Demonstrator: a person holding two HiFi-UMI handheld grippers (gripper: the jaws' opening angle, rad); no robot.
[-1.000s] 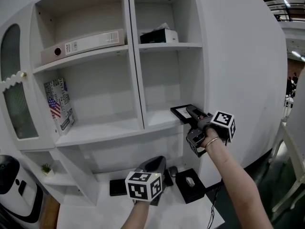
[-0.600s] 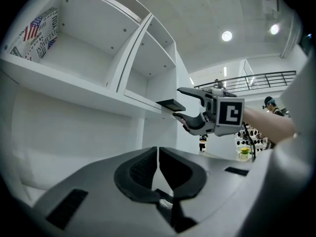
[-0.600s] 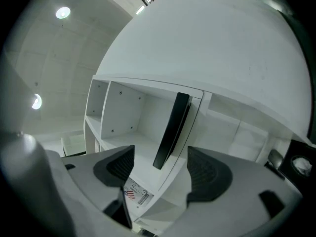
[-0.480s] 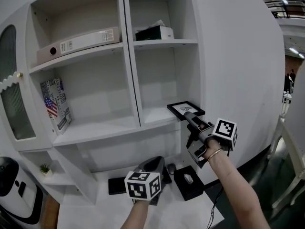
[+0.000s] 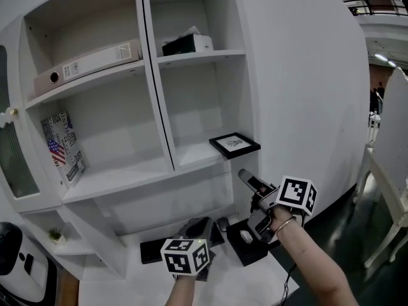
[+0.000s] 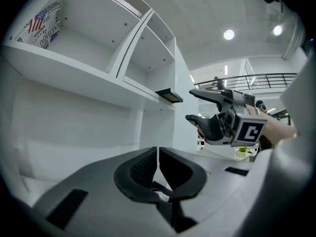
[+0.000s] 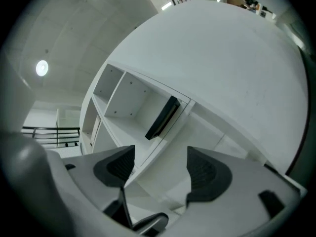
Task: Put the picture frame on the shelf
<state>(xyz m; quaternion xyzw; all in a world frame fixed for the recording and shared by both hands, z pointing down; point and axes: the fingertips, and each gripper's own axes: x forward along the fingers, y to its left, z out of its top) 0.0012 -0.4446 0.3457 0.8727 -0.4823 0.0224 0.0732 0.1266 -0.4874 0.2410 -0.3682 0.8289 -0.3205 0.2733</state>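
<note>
The black picture frame [image 5: 234, 145] lies flat on the middle shelf [image 5: 191, 155] of the right-hand compartment, its corner hanging a little over the front edge. It also shows from below in the left gripper view [image 6: 169, 96] and edge-on in the right gripper view [image 7: 163, 117]. My right gripper [image 5: 250, 189] hangs below and in front of that shelf, clear of the frame, jaws wide apart with nothing between them [image 7: 159, 154]. My left gripper [image 5: 201, 224] rests low over the white desk, its pads together [image 6: 157, 150] and holding nothing.
A white binder [image 5: 89, 59] lies on the upper left shelf, and a tissue box [image 5: 185, 43] stands on the upper right one. A flag-printed book [image 5: 60, 145] leans in the left compartment. A black box [image 5: 245, 246], a mouse [image 5: 221, 224] and a flat black item [image 5: 153, 251] lie on the desk.
My right gripper has let go of the frame, opened and drawn back and down from the shelf. The frame stays on the shelf. The left gripper has barely moved.
</note>
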